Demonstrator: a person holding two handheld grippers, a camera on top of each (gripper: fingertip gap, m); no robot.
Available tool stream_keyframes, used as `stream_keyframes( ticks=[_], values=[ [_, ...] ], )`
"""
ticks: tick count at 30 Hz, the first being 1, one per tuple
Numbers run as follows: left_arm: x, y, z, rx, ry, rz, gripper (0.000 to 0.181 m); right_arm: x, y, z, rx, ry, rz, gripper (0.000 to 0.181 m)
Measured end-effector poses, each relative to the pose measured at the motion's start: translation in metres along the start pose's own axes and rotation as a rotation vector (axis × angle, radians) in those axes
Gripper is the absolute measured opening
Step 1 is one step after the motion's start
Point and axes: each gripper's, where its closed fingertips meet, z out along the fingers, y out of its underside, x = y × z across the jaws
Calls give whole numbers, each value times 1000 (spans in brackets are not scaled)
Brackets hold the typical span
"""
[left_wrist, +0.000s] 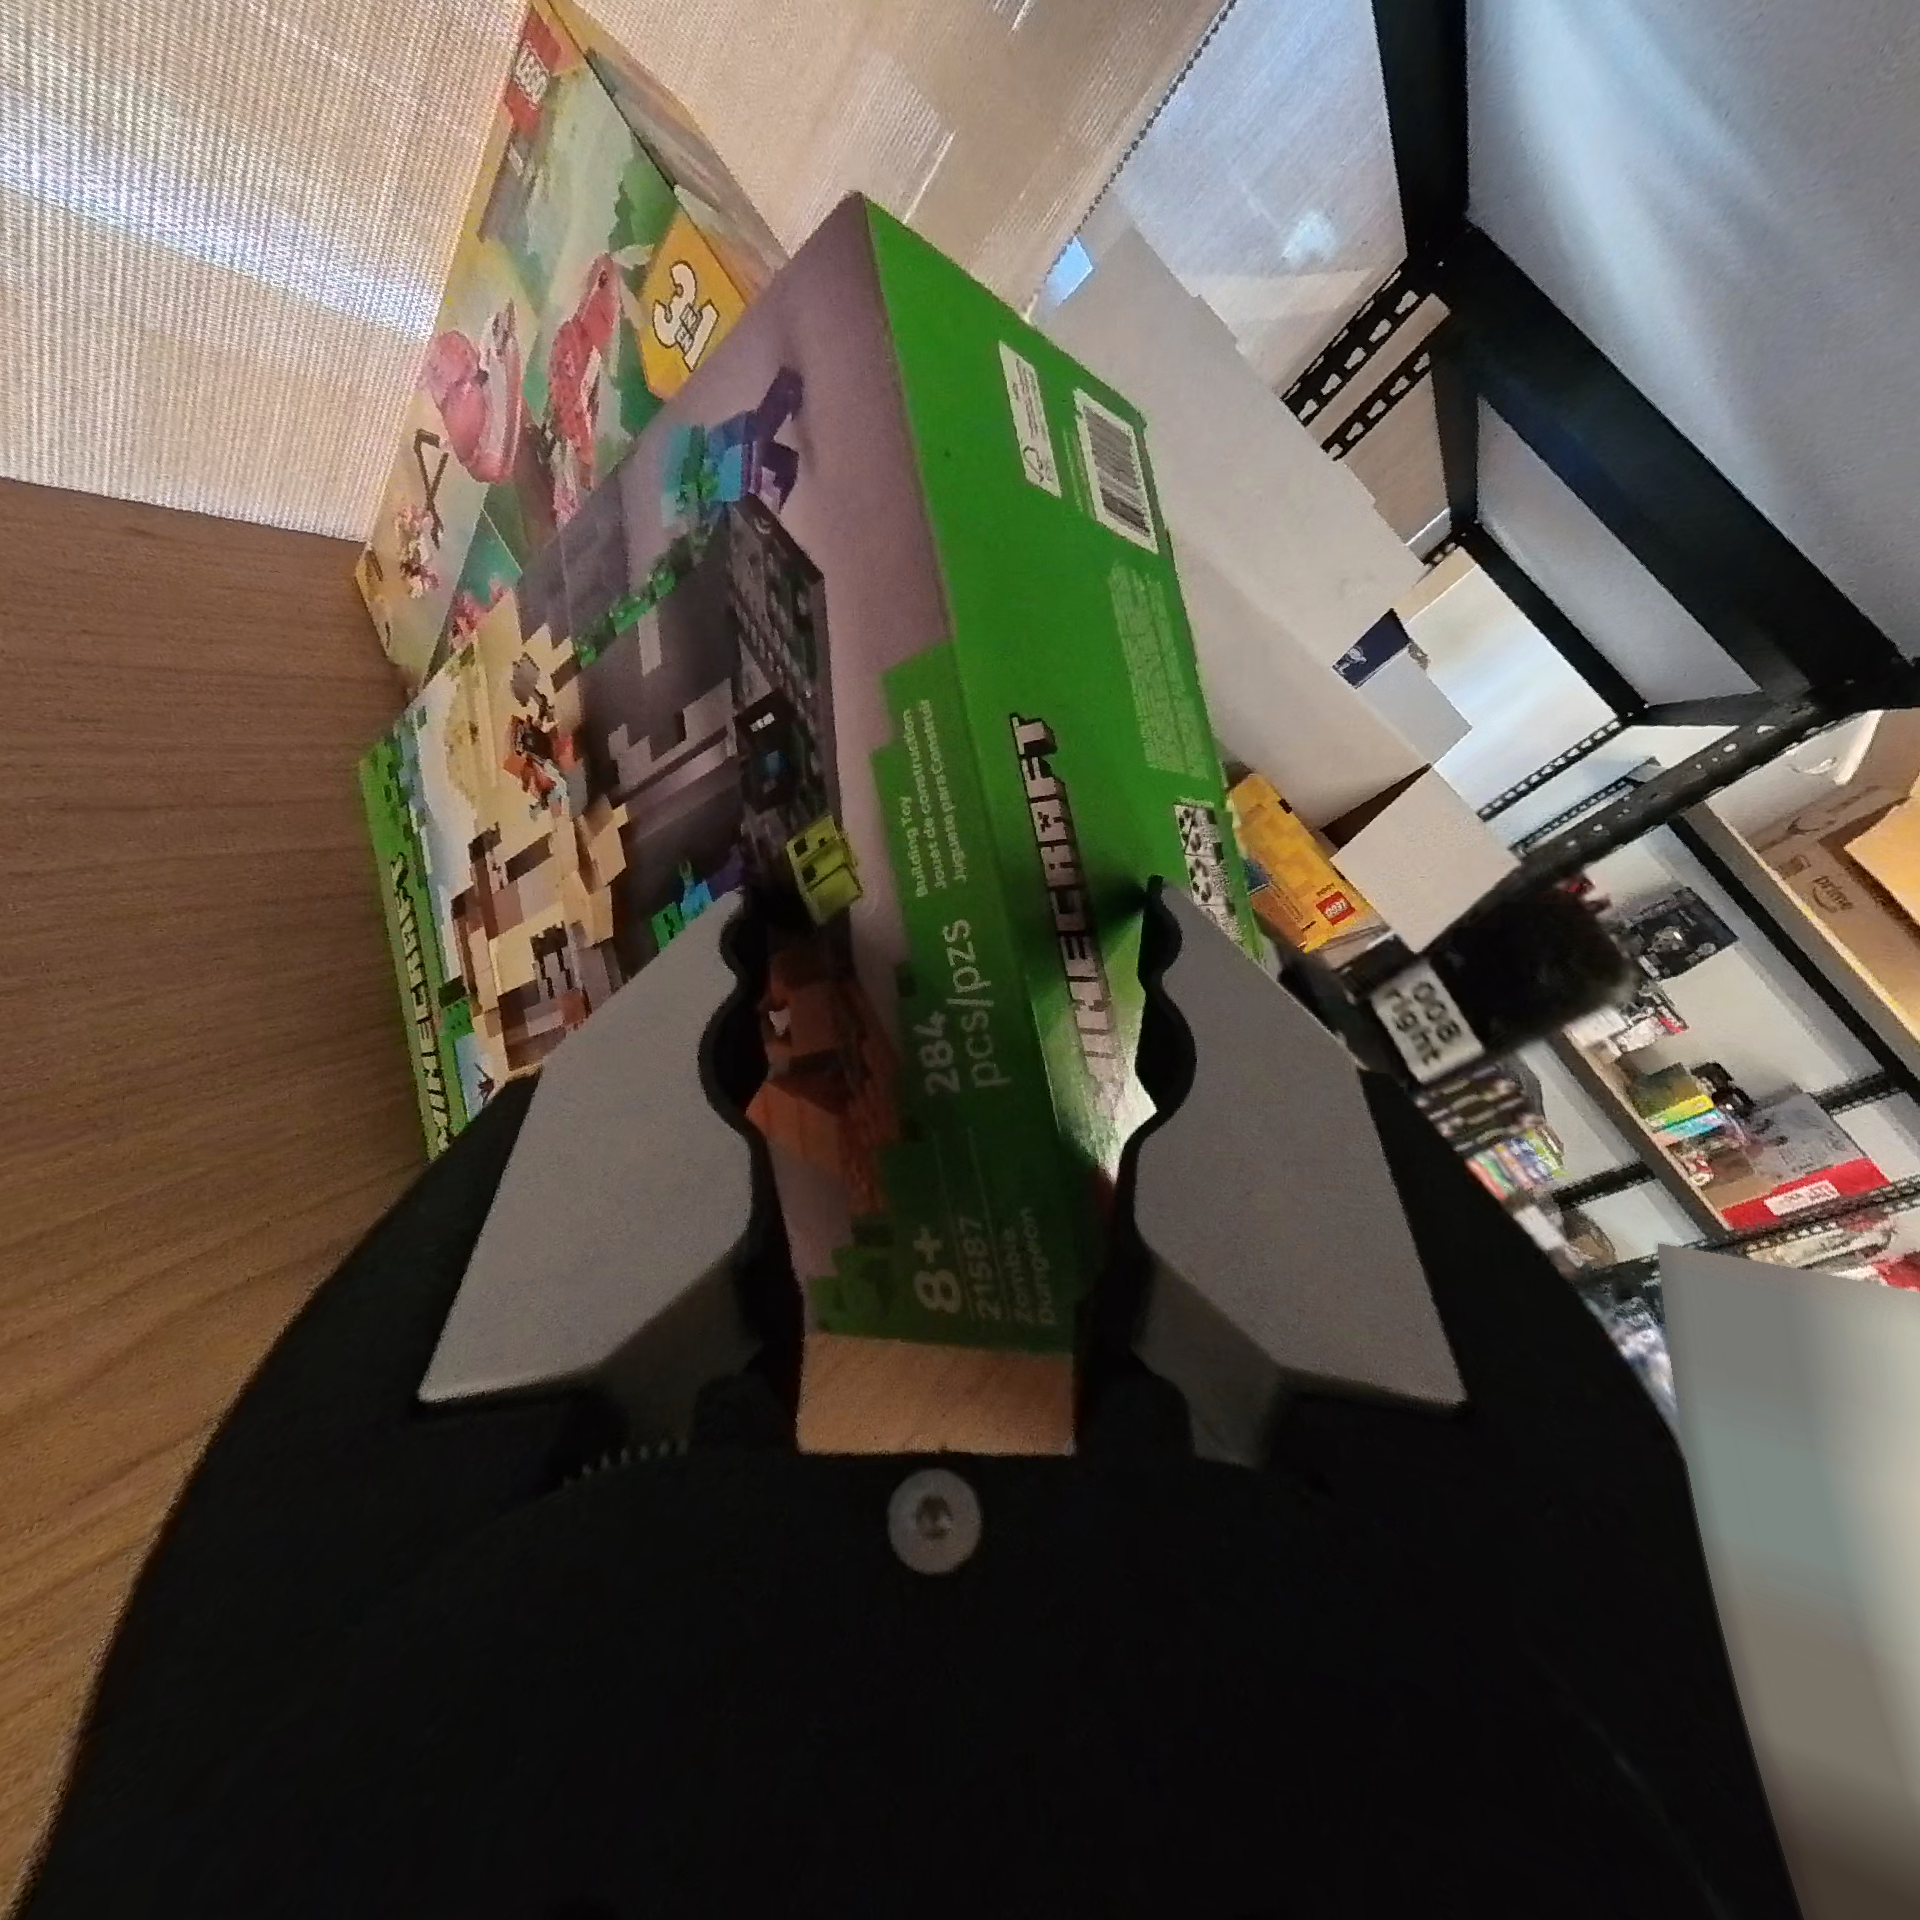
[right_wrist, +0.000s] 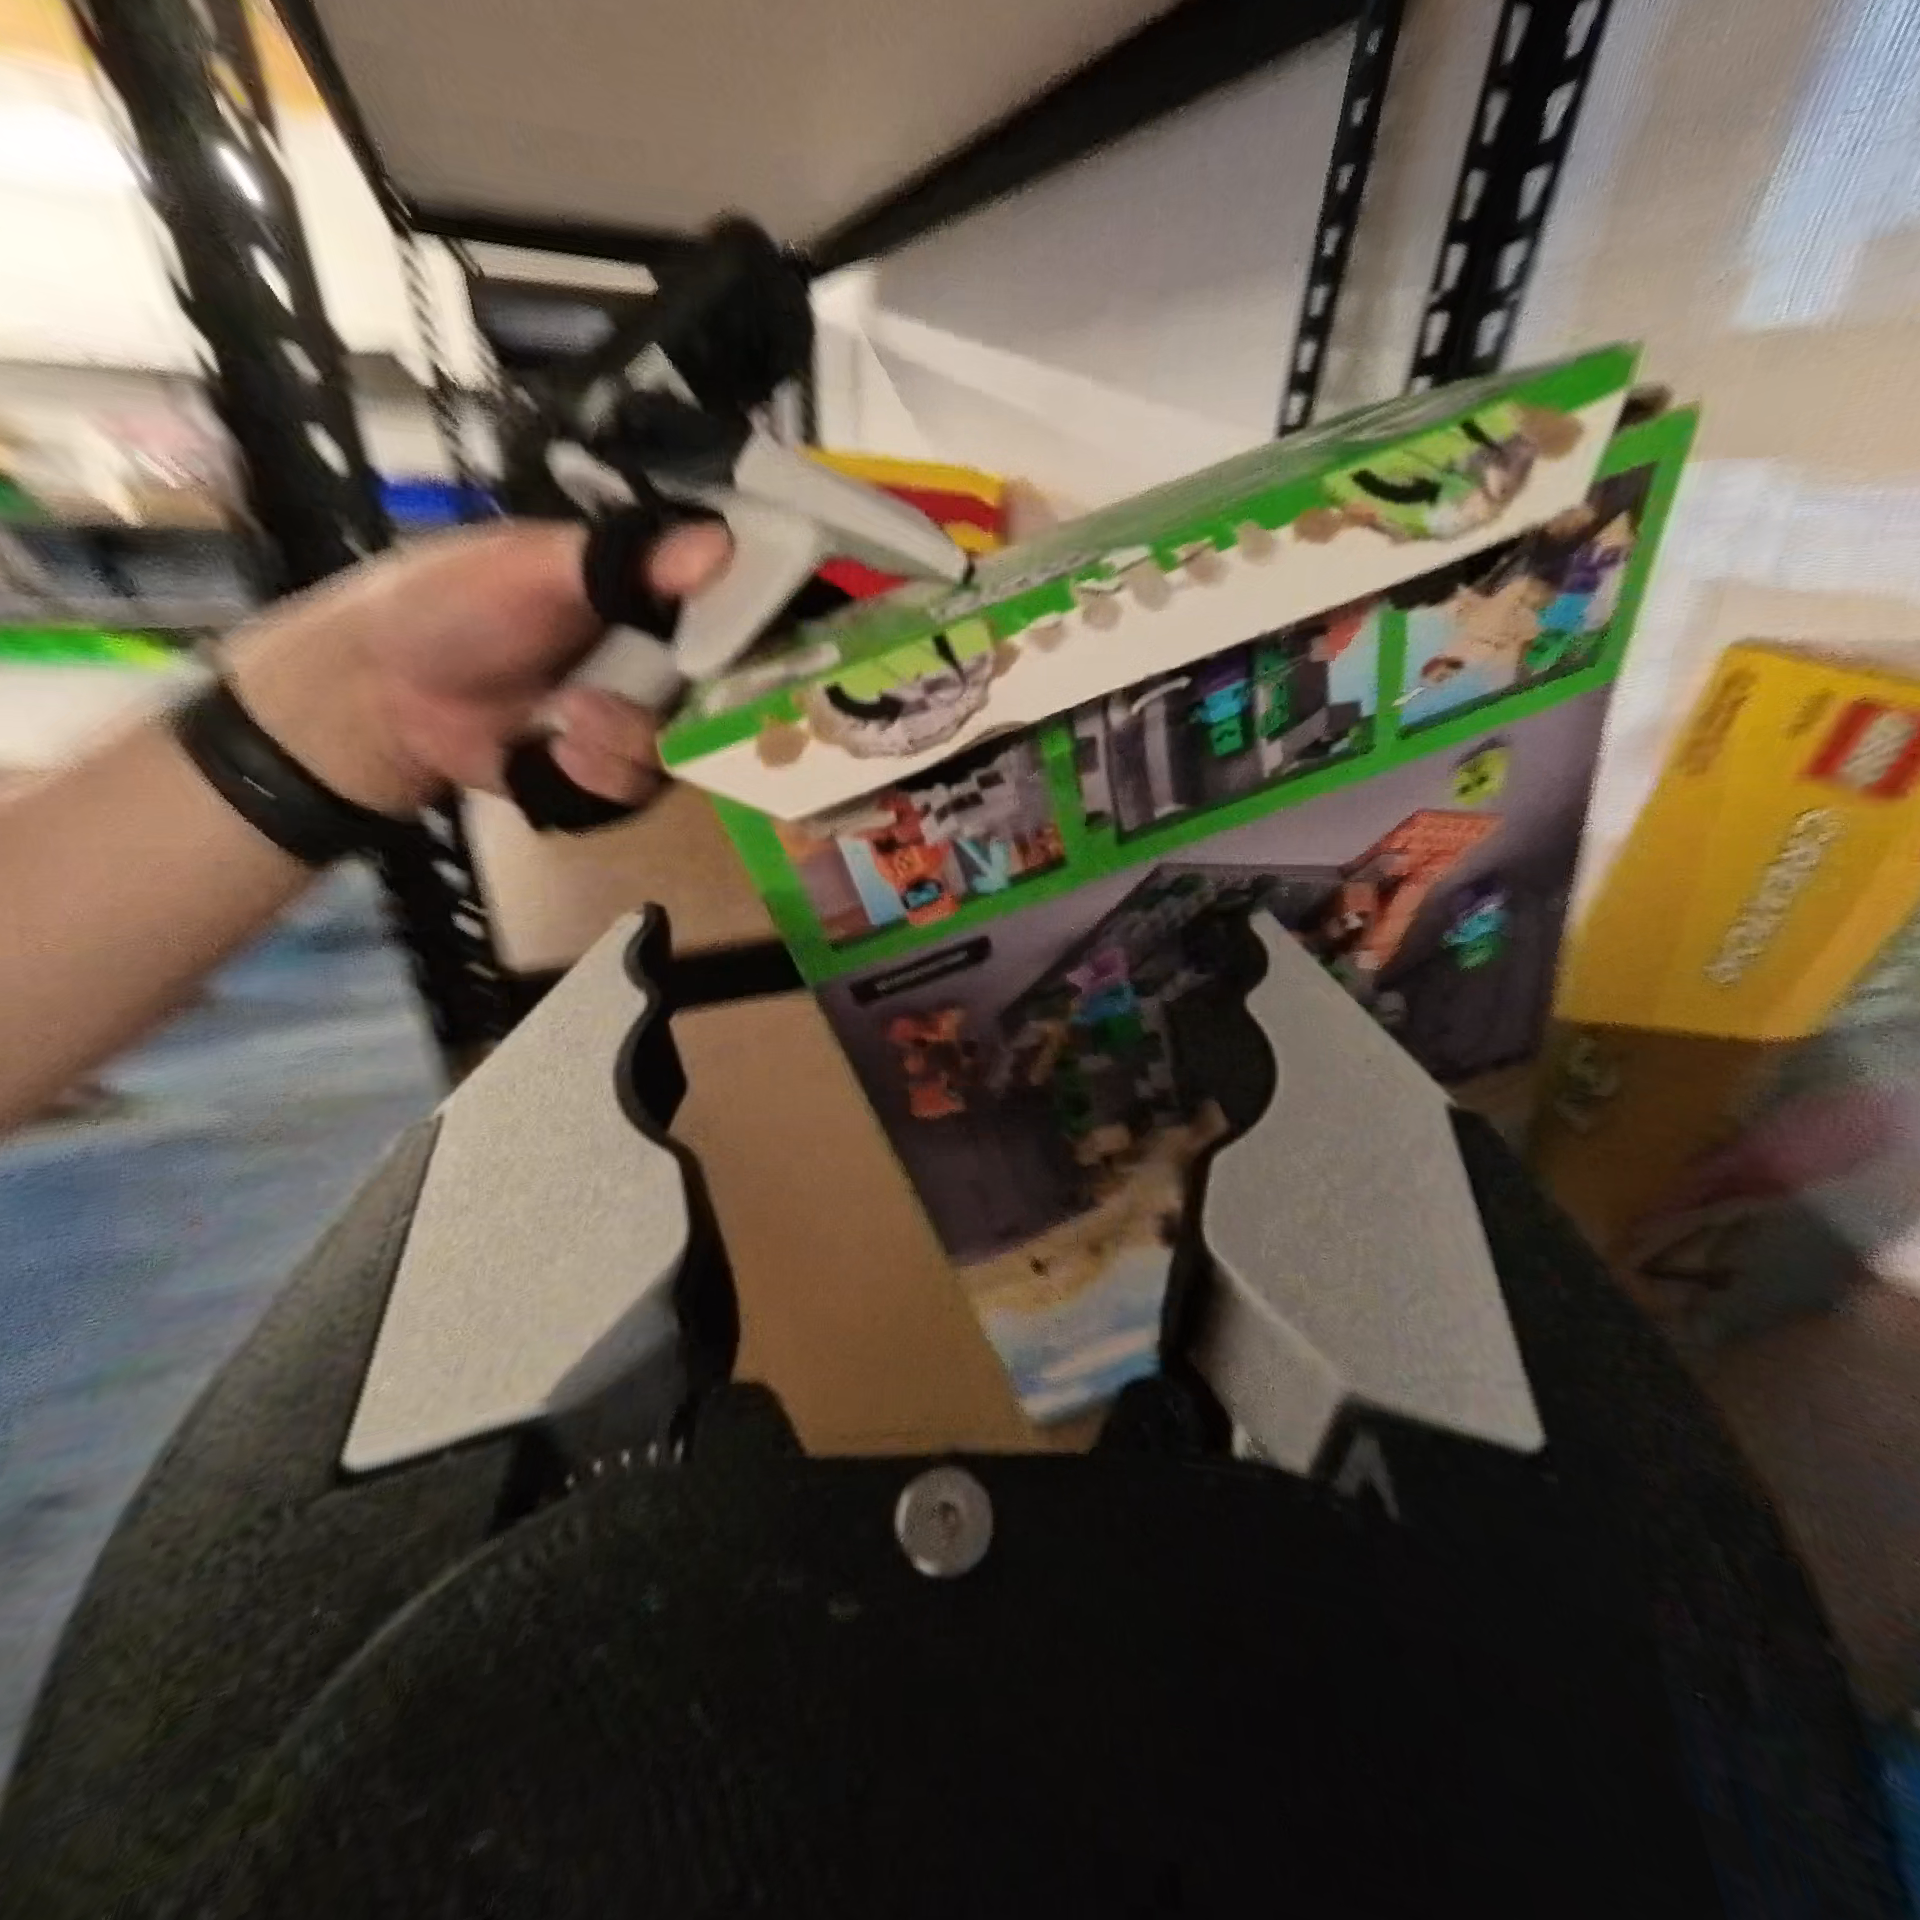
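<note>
My left gripper (left_wrist: 940, 914) is shut on a green toy building-set box (left_wrist: 966, 665), with one finger on each broad face near one end. In the blurred right wrist view a hand (right_wrist: 416, 686) holds that left gripper (right_wrist: 790, 582) at the box's left end, and the box (right_wrist: 1226, 831) is tilted with its back face towards the camera. My right gripper (right_wrist: 951, 925) is open. The box's lower corner lies between its spread fingers, and I cannot tell whether it touches them.
Behind the held box, another green box (left_wrist: 457, 894) and a yellow-edged box (left_wrist: 540, 364) lean on a wooden shelf board (left_wrist: 177, 831). A black metal rack (left_wrist: 1558, 343) stands to the right, and it also shows in the right wrist view (right_wrist: 260, 416). A yellow box (right_wrist: 1766, 831) stands at the right. The gap from one gripper's tips to the other's is roughly 10 centimetres.
</note>
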Motion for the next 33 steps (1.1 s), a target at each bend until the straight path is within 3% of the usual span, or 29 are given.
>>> stream_keyframes(
  ticks=[4,5,6,7,13,18,19,20,22,25,27,29,33],
  values=[
    [1,1,-2,-5,-12,17,68,15,36,11,-200,205,-215,102],
    [2,2,-3,-5,-12,19,67,14,53,17,-266,200,-214,94],
    [2,3,-3,-4,-13,20,67,6,69,23,-322,158,-209,71],
    [3,4,-3,-5,-20,24,67,5,72,25,-328,189,-216,60],
    [12,13,-13,-68,-128,45,62,-19,50,16,-277,328,-408,40],
    [20,20,-19,-171,-121,33,62,-56,-2,-6,9,311,-373,13],
    [19,19,-18,-183,-105,20,62,-54,-6,-7,26,328,-404,15],
    [16,16,-17,-180,-93,7,62,-46,-3,-7,-2,356,-418,28],
    [9,10,-11,-153,-75,-14,61,-38,9,-1,-50,329,-362,71],
    [3,3,0,-127,-69,-60,60,-12,23,7,-51,356,-280,88],
    [1,0,5,-123,-71,-85,60,4,48,18,-144,348,-282,67],
    [-3,-4,7,-106,-90,-114,58,4,53,24,-122,327,-208,56],
    [-5,-4,7,-163,-119,-109,54,-7,52,26,-91,430,-210,49]
  ],
)
